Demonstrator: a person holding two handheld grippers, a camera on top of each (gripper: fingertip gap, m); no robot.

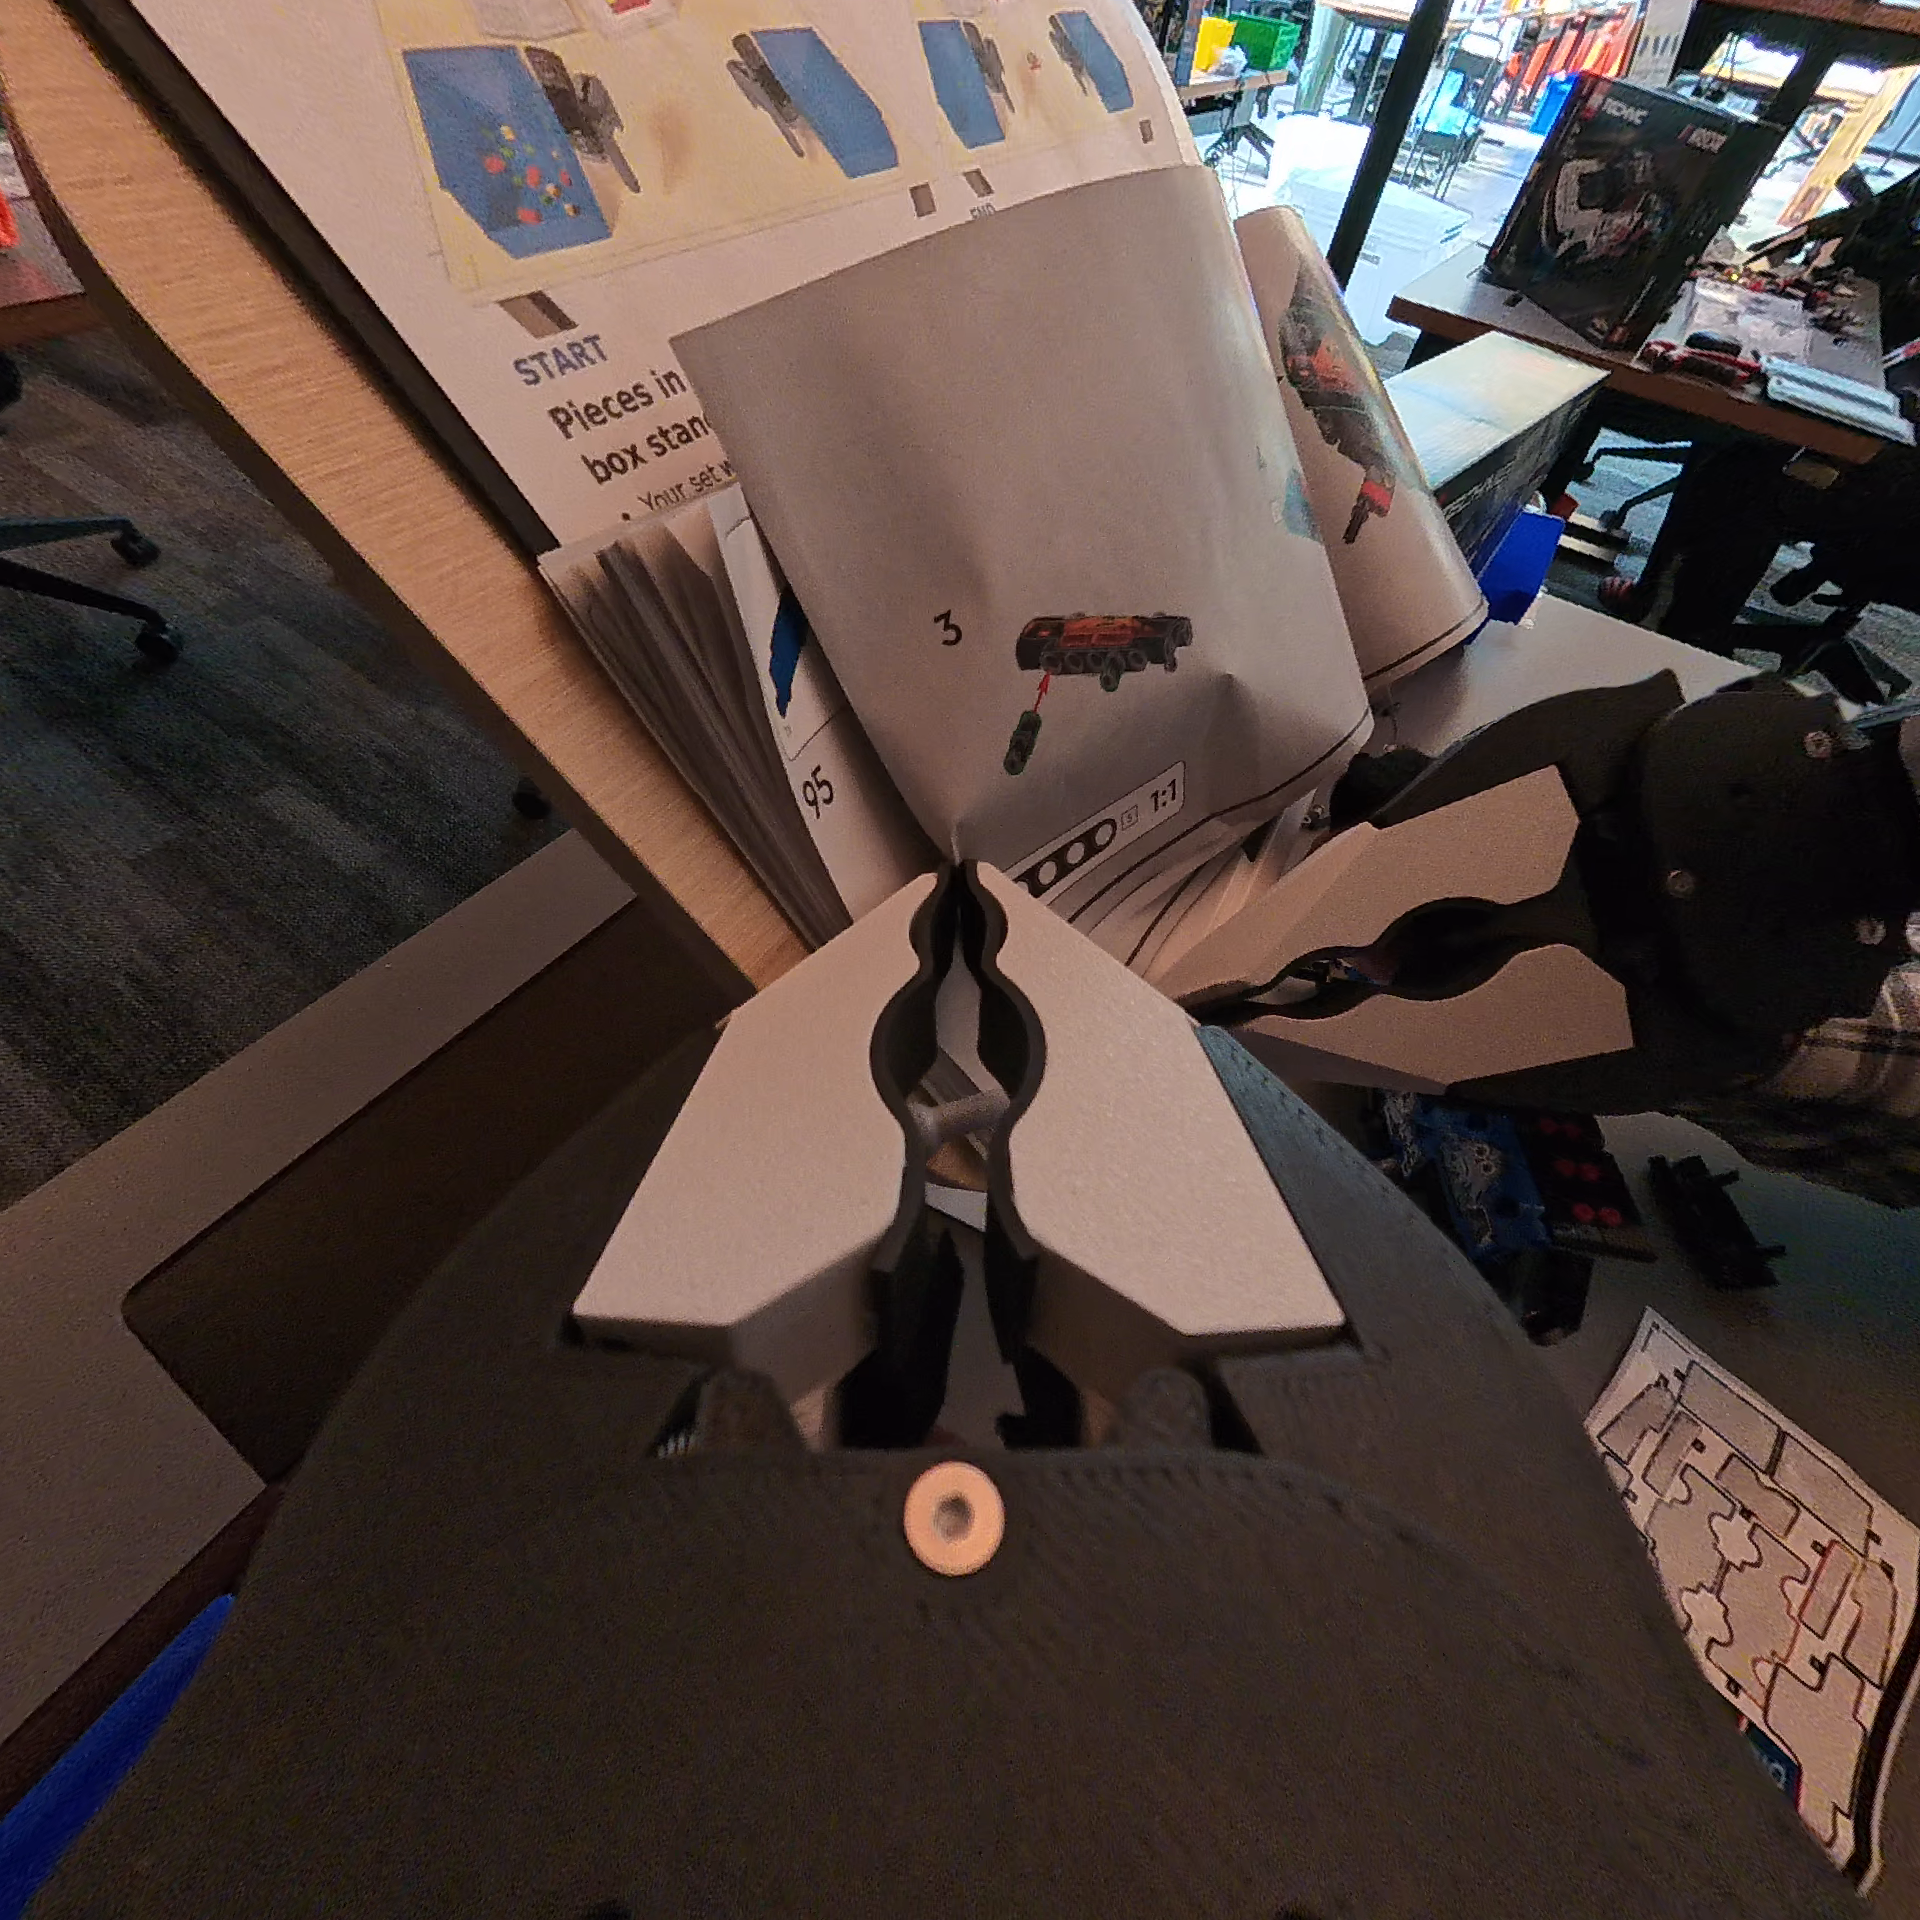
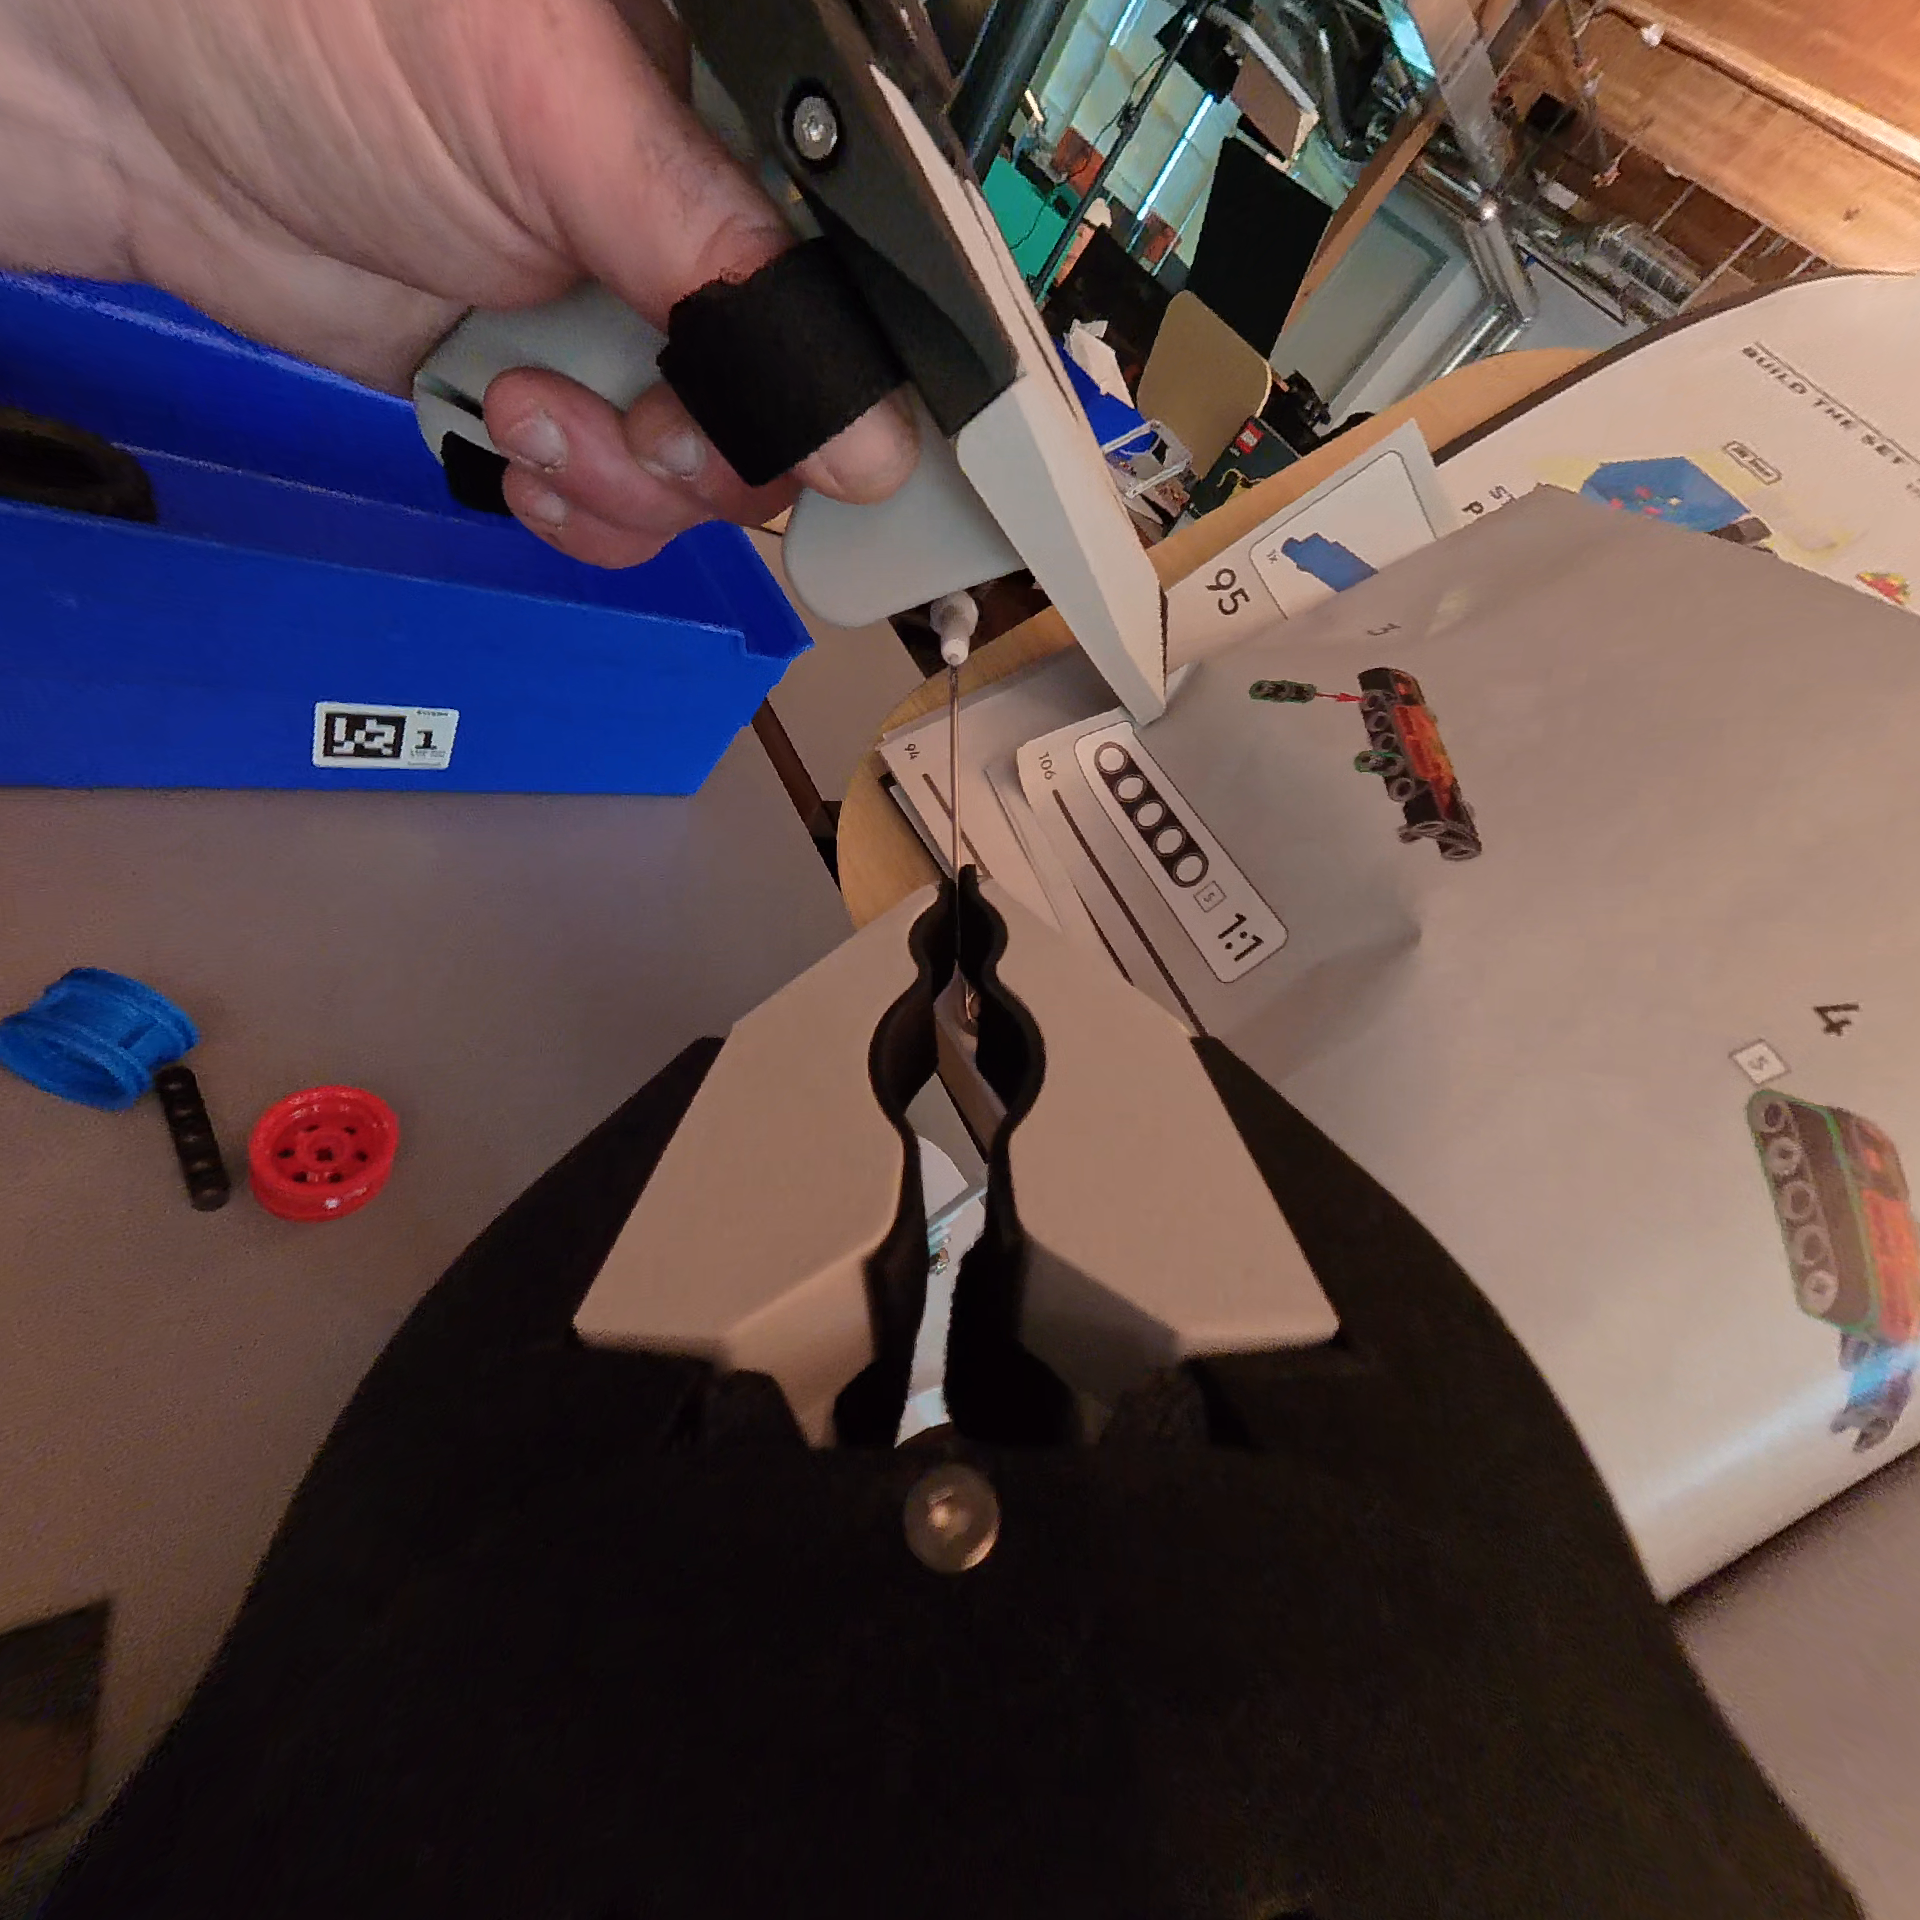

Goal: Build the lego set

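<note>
The instruction booklet (image 1: 1018, 499) lies open against a wooden board. My left gripper (image 1: 958, 873) is shut on the lower edge of one grey page and holds it lifted and curled. It also shows in the right wrist view (image 2: 1148, 696), held by a hand, pinching that page (image 2: 1558, 883). My right gripper (image 2: 958, 894) has its jaws together at the edge of the booklet's lower pages. I cannot tell whether a page is between them. It shows from the side in the left wrist view (image 1: 1205, 992).
A blue bin (image 2: 364, 623) stands at the back left. A blue rim (image 2: 99, 1039), a black beam (image 2: 192, 1138) and a red wheel (image 2: 322, 1148) lie on the grey table. A blue and black lego assembly (image 1: 1486, 1174) and a printed sheet (image 1: 1766, 1558) lie to the right. Spacing between my two grippers at the tips: around 6 cm. My right tips are roughly 20 cm from the red wheel (image 2: 322, 1148).
</note>
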